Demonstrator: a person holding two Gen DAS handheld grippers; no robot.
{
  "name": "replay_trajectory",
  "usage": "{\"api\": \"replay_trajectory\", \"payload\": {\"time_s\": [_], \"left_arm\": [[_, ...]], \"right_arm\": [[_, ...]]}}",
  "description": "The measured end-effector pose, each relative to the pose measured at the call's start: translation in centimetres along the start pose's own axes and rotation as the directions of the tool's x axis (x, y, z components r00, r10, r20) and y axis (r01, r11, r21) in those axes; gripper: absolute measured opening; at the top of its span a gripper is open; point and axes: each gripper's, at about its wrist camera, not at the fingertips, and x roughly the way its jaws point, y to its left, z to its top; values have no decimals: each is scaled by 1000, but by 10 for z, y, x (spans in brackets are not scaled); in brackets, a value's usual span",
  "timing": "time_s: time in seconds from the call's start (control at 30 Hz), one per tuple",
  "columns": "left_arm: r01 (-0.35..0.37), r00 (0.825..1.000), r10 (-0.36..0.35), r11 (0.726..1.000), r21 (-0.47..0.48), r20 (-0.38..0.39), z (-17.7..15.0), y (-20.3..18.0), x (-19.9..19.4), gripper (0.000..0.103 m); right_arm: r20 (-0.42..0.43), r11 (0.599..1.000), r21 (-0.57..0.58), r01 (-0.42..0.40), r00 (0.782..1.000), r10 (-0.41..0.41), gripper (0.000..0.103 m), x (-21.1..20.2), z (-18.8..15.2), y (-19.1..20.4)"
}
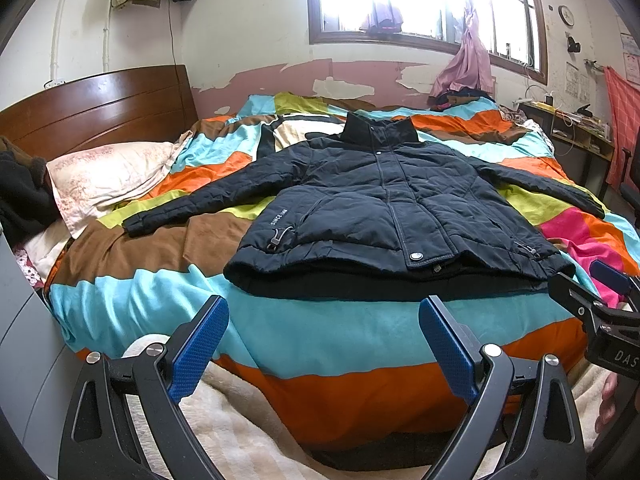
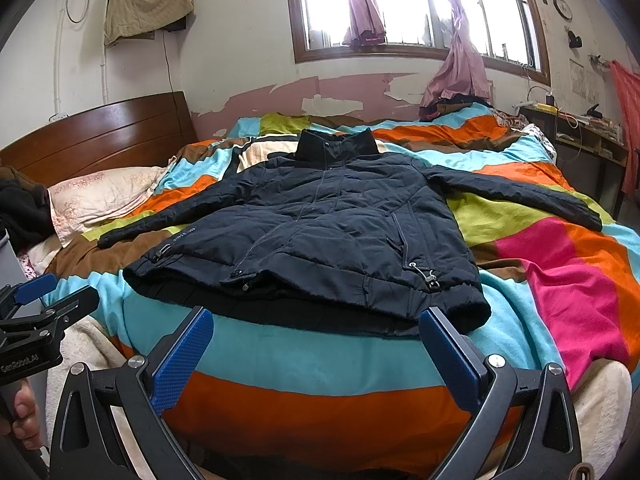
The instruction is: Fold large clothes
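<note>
1. Nearest the left wrist camera, the left gripper (image 1: 324, 344) has its two blue-padded fingers spread wide apart, holding nothing. It hangs over the near edge of the bed, short of the jacket's hem.
2. Nearest the right wrist camera, the right gripper (image 2: 316, 354) is likewise spread wide and empty, with its right finger close to the jacket's near right corner; whether it touches cannot be told.
3. Each camera catches the other gripper at the edge of its view, with part of a hand (image 2: 26, 416) wrapped around a handle.
4. The jacket (image 1: 380, 204), a dark navy padded one, lies face up in the middle of the bed. Its front is closed, its collar stands at the far end toward the window, and its hem faces the grippers.
5. Both sleeves are stretched out sideways. The left sleeve (image 1: 192, 204) reaches toward a pale flowered pillow (image 1: 108, 176); the right sleeve (image 2: 520, 196) runs toward the far right side of the bed.
6. Under the jacket is a blanket (image 1: 340, 336) in bold blocks of turquoise, orange, brown, lime and pink.
7. A wooden headboard (image 1: 96, 108) stands at the left, and a bright window (image 1: 420, 0) with pink curtains fills the far wall.
8. Judging by how it lies, the jacket is spread flat and ready, but no fold has been made. The sleeves and the body all remain to be folded.
</note>
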Motion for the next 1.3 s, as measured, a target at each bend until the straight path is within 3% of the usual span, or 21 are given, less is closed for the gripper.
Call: {"api": "replay_trajectory", "payload": {"time_s": [0.2, 0.43, 0.57, 0.73, 0.8, 0.97, 1.17, 1.3], "left_arm": [[23, 999, -22, 1000, 20, -33, 7, -5, 13, 93], [87, 984, -85, 996, 3, -156, 22, -13, 52, 93], [100, 980, -98, 995, 4, -171, 44, -20, 67, 93], [32, 984, -21, 998, 61, -179, 78, -40, 90, 93], [46, 980, -35, 998, 49, -198, 92, -46, 104, 93], [94, 974, -83, 995, 42, -211, 127, -69, 137, 93], [194, 968, -180, 979, 64, -175, 162, -111, 170, 93], [209, 968, -200, 977, 47, -154, 178, -136, 194, 93]], "right_arm": [[-7, 1000, 16, 3, 1000, -3, 103, 1, -5, -3], [-10, 999, 47, 11, 1000, -10, 103, 10, 1, -30], [8, 999, 40, 33, 999, -33, 103, 17, 13, -60], [30, 988, 125, 89, 995, -93, 103, 33, 34, -118], [47, 980, 159, 117, 991, -126, 103, 38, 43, -142], [103, 930, 353, 100, 984, -145, 103, 60, 75, -229], [42, 866, 467, 181, 973, -226, 103, 88, 115, -307], [4, 784, 586, 204, 967, -255, 103, 110, 129, -364]]}}
